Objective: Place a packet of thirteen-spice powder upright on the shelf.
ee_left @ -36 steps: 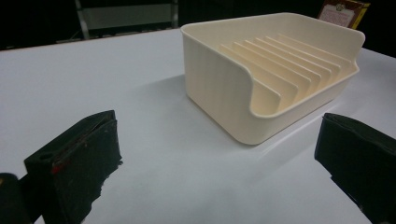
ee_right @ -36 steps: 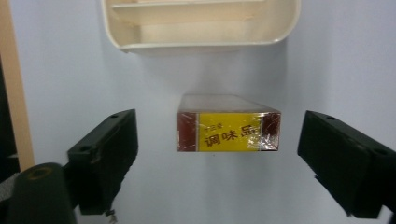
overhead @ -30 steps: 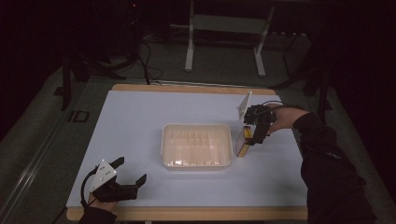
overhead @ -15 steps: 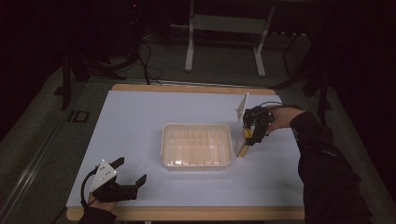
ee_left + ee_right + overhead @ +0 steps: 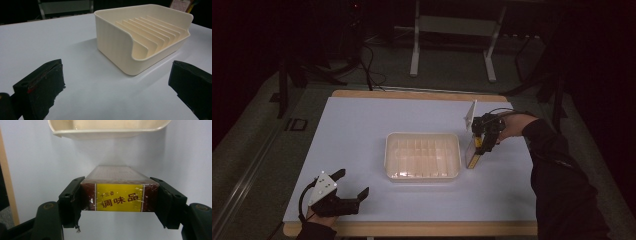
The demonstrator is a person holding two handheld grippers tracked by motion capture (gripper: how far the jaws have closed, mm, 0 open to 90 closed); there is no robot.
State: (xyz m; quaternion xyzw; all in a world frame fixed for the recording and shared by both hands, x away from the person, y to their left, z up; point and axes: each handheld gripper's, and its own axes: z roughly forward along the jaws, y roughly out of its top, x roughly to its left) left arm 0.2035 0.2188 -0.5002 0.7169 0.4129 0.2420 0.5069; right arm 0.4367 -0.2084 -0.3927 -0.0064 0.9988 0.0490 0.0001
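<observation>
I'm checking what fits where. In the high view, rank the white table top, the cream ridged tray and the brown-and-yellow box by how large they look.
1. white table top, by far the largest.
2. cream ridged tray, in the middle of it.
3. brown-and-yellow box, a narrow strip beside the tray, partly hidden by the right gripper, so its full length is unsure.
</observation>
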